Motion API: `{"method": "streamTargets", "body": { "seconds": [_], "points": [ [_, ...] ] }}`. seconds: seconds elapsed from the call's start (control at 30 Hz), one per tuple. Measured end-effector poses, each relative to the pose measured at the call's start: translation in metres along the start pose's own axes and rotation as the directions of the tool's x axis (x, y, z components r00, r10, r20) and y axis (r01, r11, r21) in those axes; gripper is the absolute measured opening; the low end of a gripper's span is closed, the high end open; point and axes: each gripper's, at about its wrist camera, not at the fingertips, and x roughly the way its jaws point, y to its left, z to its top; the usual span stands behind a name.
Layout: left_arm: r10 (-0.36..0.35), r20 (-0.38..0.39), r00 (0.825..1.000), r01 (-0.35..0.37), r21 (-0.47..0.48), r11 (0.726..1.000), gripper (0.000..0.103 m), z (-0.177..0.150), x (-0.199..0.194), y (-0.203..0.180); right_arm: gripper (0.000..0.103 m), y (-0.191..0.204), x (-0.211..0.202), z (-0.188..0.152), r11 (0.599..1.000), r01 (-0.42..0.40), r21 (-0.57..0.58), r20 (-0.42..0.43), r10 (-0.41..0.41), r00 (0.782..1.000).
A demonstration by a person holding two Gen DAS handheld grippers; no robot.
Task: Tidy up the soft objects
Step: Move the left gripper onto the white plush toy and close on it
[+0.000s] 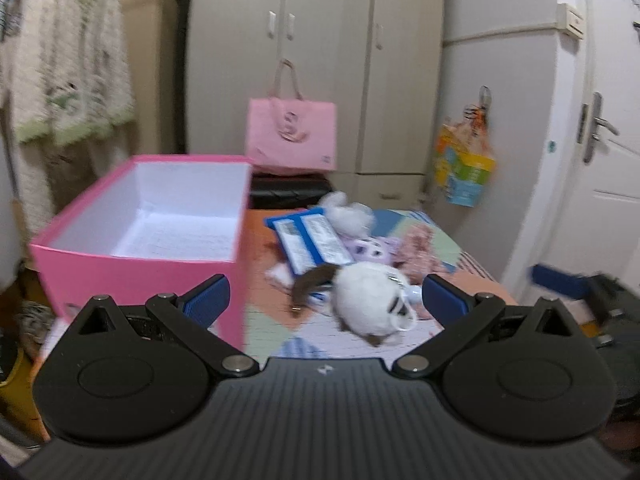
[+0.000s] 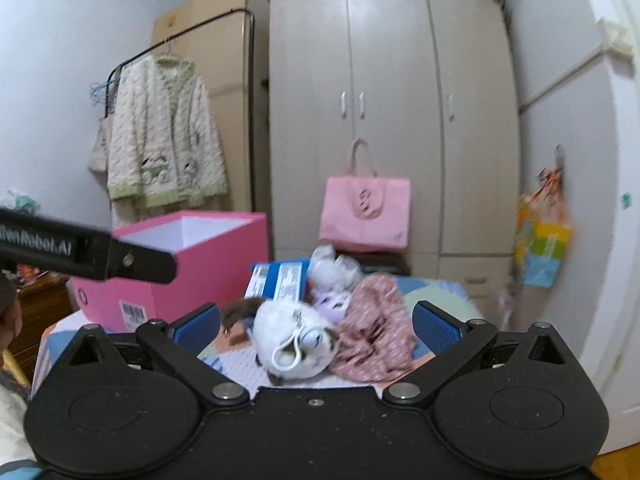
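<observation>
Your left claw (image 1: 326,300) is released, jaws spread wide and holding nothing; your right claw (image 2: 316,322) is the same. Both hang over the near edge of the tabletop (image 1: 276,328) with free air between the pads. At 12 o'clock, just ahead, lies the white plush toy (image 2: 294,330), touching the pink patterned cloth (image 2: 376,320) at its 3 o'clock. Behind them a blue packet (image 1: 308,238) and more small plush pieces (image 1: 348,210) crowd together. At 10 o'clock the pink box (image 1: 140,272) stands open and empty, its near corner close to your left pad. Farther back hangs a pink bag (image 2: 366,214) against the wardrobe (image 2: 392,112).
</observation>
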Motion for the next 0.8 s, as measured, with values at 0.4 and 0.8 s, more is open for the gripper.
{"method": "streamTargets", "body": {
  "seconds": [0.4,0.8],
  "points": [
    [-0.211,-0.075,0.975,0.209,-0.035,0.977,0.102,-0.005,0.062,-0.013,0.099,0.0,0.062,-0.03,0.988,-0.142,-0.053,-0.064,0.139,0.988],
    [-0.21,-0.153,0.966,0.209,-0.021,0.978,0.095,-0.007,0.11,-0.017,0.096,-0.005,0.104,-0.034,0.978,-0.188,-0.088,-0.11,0.178,0.978]
  ]
}}
